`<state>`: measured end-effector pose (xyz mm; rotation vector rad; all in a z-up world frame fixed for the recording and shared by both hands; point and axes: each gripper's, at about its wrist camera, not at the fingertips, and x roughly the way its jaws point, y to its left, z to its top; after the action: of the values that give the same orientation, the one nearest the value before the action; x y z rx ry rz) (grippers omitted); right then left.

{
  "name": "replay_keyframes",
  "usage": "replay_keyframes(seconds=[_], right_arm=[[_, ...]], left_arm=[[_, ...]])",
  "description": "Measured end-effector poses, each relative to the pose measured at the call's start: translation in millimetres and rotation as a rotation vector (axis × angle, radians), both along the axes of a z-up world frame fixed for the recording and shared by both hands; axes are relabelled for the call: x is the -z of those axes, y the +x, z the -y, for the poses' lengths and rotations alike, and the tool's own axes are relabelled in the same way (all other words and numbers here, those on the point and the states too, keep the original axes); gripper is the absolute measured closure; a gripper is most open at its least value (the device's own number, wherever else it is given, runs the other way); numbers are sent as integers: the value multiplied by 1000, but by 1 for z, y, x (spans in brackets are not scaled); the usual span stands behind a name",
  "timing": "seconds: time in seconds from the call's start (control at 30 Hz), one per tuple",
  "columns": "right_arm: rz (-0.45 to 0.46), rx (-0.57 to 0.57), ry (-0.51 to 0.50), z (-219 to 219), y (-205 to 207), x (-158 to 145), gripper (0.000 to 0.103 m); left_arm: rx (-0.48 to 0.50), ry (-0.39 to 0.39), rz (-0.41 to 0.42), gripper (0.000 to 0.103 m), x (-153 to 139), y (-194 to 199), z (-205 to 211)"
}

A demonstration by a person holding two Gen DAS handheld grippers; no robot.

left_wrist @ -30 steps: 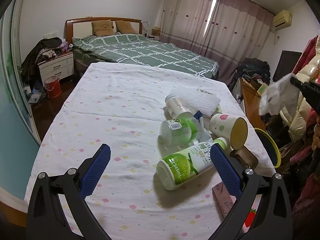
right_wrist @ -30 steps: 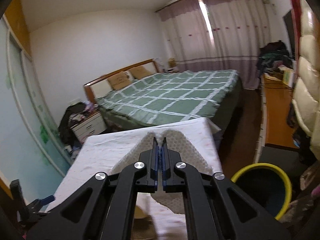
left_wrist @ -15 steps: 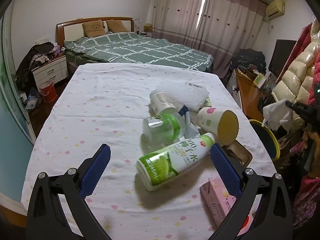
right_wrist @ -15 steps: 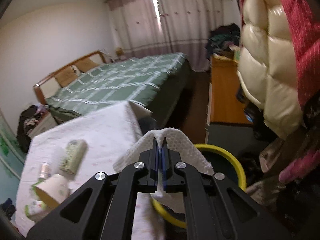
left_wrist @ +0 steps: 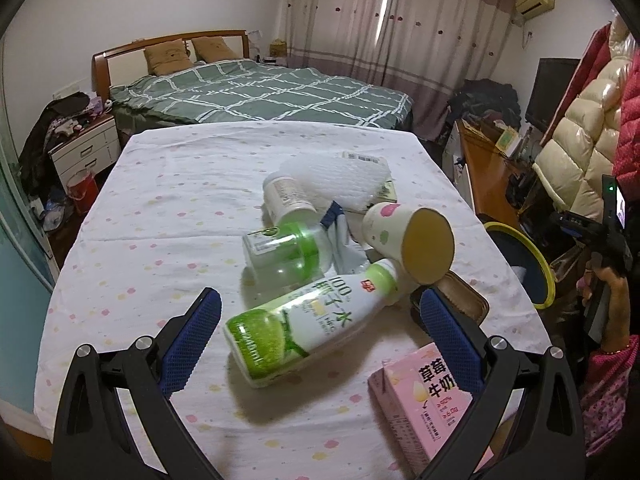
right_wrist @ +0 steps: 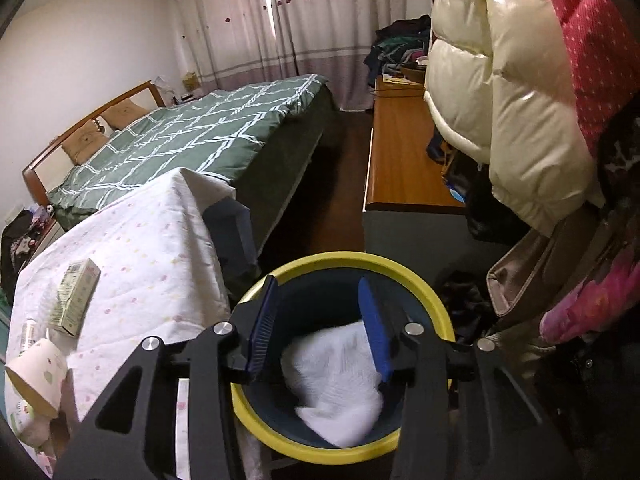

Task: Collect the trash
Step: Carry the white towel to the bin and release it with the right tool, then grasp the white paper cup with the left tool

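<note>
While my left tongs [left_wrist: 316, 344] hang wide open over the near end of the table with the white, pastel-dotted cloth [left_wrist: 168, 216], nothing sits between their blue pads. Just ahead of them lies the white plastic bottle with the green lime label [left_wrist: 308, 324], on its side, cap pointing toward the right edge. Behind it, a clear plastic jar with a green band [left_wrist: 284, 252] is tipped over, with a small white pill bottle [left_wrist: 286, 196] and a sheet of white foam wrap [left_wrist: 340, 180] further toward the middle. A white paper cup with coloured dots [left_wrist: 404, 236] lies on its side near the right edge, mouth facing me. The pink strawberry-milk carton [left_wrist: 428, 392] sits at the near right corner. Off the right edge I catch the round dark bin with the yellow rim [left_wrist: 540, 268].

Over to the right view: my right tongs [right_wrist: 320, 328] are spread apart directly above that bin [right_wrist: 348, 260], holding nothing. The crumpled white foam sheet [right_wrist: 340, 376] is blurred between and below the pads, inside the bin's mouth, dropping in or just landed, I can't say which. The table's right edge runs alongside, with a small green-and-white box [right_wrist: 74, 300] lying on it.

So this is the drop-off step, one piece down. Next I reckon the lime bottle is the easy pick: the left tongs need to come down around its body and close across the width, since a round bottle could roll away.
</note>
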<state>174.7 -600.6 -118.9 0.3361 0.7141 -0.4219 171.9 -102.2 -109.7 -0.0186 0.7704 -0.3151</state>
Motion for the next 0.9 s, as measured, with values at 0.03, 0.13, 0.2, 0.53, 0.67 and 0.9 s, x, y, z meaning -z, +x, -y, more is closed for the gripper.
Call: replay_keyframes(seconds=[0.03,0.13,0.2,0.53,0.67,0.9], right_arm=[[-1,1,6,2,-1,1,63],[2,1,13,4,-4,2,60],[2,0,19,5,-6,5,59],[-2,-5,74,6,-18,23,58],[-3,-14,90,4,-21,27,58],[1,-22,107,3,-24,31,58]], left_arm=[[4,1,-1,5,0,0,1],[18,7,-6,5,1,1,9],[27,9,-9,5,1,1,13],[125,-16,-48,5,3,14,52],[159,-15,-46,5,5,23,71],[219,46,-27,5,10,41,105]])
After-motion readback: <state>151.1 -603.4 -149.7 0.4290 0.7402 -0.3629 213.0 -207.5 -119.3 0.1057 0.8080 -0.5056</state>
